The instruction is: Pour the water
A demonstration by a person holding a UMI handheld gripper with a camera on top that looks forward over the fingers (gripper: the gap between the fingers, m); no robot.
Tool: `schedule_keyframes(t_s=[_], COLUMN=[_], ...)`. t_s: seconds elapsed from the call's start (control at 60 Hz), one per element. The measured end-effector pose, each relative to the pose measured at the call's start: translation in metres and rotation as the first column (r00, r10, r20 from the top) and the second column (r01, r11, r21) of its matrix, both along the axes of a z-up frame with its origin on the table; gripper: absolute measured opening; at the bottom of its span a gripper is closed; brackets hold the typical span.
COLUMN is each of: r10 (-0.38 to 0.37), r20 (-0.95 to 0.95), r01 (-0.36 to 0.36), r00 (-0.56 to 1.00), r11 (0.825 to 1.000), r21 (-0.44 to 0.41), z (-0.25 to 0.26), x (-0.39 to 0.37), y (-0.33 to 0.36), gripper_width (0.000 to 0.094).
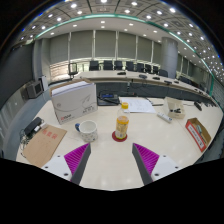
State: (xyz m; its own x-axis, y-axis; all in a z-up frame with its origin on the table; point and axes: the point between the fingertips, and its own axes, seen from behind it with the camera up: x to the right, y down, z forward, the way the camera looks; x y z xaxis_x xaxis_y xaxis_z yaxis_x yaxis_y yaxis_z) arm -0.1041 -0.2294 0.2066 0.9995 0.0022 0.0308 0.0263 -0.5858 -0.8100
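Observation:
A clear bottle [122, 125] with orange liquid and a yellow cap stands upright on a dark red coaster [120, 137] on the white table [110, 160], just ahead of the fingers. A white mug [88, 129] stands to its left. My gripper [112, 158] is open and empty; its two fingers with magenta pads [76, 155] are spread wide above the table, and the bottle lies beyond the gap between them.
A white box [73, 100] stands at the far left, with a brown envelope [43, 145] and a black object [32, 128] nearer. A tape roll [176, 110] and a brown box [198, 132] lie at the right. Papers [137, 103] lie behind the bottle. Desks and chairs fill the back.

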Motion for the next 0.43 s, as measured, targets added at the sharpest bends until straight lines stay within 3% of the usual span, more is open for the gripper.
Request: schedule_keyframes(t_s=[0.433], r10=[-0.020], r20=[0.057], r01=[0.019], r00=[0.998], r11=[1.000], r21=[0.007], z=[0.021], x=[-0.011], y=[-0.055], gripper_width=[0.0858])
